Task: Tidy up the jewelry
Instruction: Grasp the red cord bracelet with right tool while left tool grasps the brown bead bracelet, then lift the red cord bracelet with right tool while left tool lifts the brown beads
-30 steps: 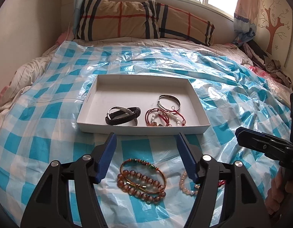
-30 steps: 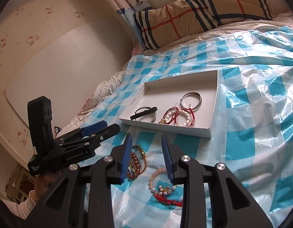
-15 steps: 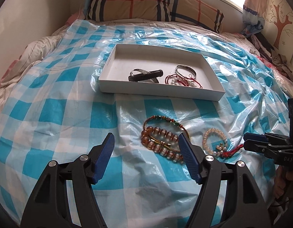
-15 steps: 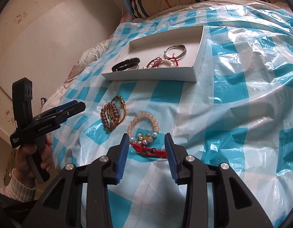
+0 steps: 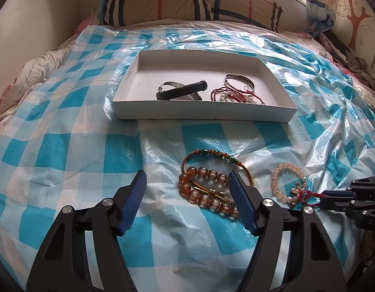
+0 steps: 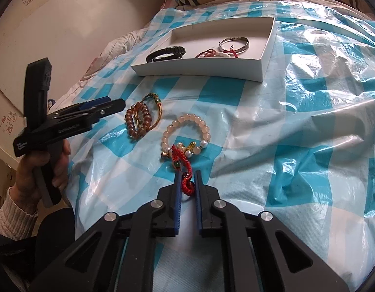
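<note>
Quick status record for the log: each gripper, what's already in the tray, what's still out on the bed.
right gripper: jaws just closed, shut on red cord bracelet
left gripper: open, holding nothing, over amber bead bracelet
white tray: black band, silver bangle, red-and-white bracelet
still on the bed: amber bead bracelet, green-beaded cord, pale bead bracelet, red cord bracelet

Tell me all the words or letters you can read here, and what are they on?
"DAS": white letters on the right gripper, cut off at the picture's edge.
White lettering on the left gripper: too blurred to read.
Small print on the white tray rim: too small to read.
</note>
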Demonstrator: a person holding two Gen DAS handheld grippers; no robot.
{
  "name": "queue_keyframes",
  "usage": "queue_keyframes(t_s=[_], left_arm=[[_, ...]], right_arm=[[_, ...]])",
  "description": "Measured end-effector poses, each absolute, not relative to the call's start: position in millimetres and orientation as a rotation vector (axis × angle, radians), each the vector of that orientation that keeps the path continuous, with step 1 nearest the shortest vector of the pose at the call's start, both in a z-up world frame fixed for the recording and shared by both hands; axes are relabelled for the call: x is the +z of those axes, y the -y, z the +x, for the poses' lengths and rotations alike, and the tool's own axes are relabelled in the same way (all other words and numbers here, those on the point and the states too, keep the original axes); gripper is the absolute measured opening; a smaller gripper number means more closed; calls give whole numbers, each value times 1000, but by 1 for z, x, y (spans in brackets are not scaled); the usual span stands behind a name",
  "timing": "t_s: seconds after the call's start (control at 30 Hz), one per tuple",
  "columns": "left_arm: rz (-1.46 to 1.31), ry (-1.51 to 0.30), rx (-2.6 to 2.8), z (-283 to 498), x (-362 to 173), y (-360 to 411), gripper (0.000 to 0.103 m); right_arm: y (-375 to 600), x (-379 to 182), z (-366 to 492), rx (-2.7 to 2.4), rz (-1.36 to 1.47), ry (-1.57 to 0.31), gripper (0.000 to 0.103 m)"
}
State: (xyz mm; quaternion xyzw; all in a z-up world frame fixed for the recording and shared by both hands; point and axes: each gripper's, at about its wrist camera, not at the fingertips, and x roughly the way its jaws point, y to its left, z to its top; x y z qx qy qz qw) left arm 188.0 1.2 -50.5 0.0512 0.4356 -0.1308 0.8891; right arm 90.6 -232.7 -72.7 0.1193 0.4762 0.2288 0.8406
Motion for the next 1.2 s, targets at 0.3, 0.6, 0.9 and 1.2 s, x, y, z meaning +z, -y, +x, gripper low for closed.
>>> queue_keyframes(t_s=[0.3,0.6,0.9,1.2], left_arm=[[93,-1018,-301,189,-70,-6,22],[134,-998,-371,158,-47,-21,8],[209,-961,-340,201,-60,5,37],[235,-982,-435,160,-62,10,11]], right_arm=[[241,-61,85,482,321,-967,11],[242,-59,82,481,349,-972,11],[239,-72,98,458,346,-1007,21],[231,-79,97,448,279,-1036,31]])
